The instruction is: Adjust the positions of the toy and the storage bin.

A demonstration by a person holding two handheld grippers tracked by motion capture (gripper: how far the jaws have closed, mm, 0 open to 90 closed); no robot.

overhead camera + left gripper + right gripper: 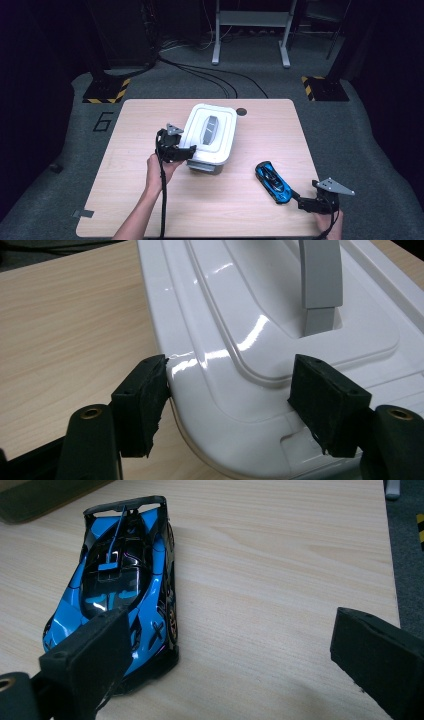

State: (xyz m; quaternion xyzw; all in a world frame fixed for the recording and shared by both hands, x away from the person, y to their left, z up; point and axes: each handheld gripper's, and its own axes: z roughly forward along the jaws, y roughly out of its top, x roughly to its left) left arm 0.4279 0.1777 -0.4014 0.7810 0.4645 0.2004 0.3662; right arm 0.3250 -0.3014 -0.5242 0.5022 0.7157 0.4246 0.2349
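Item one, your landmark: a white lidded storage box with a grey handle lying flat in the lid's recess, standing at the middle of the wooden worktop. Item two: your left tool, at the box's near left corner; in the left gripper view its pads stand either side of the lid's rounded corner, parted, the left pad just against the rim and the right one hanging over the lid, with nothing pinched between them. Item three: a blue and black toy sports car, on the worktop to the right of the box and nearer to you, well apart from it. Item four: your right tool, just beyond the car on the side away from the box; in the right gripper view the jaws stand wide and released, one pad in front of the car's near end, the other clear of it over bare wood. Progress, as a judgement: the lid looks seated on the box and the car is still outside, so if the car belongs inside, then opening, loading and closing all remain. Markings: no brand or label is readable on box or car; the one legible character is a large "6" marked on the floor, left of the box beyond the worktop's edge.
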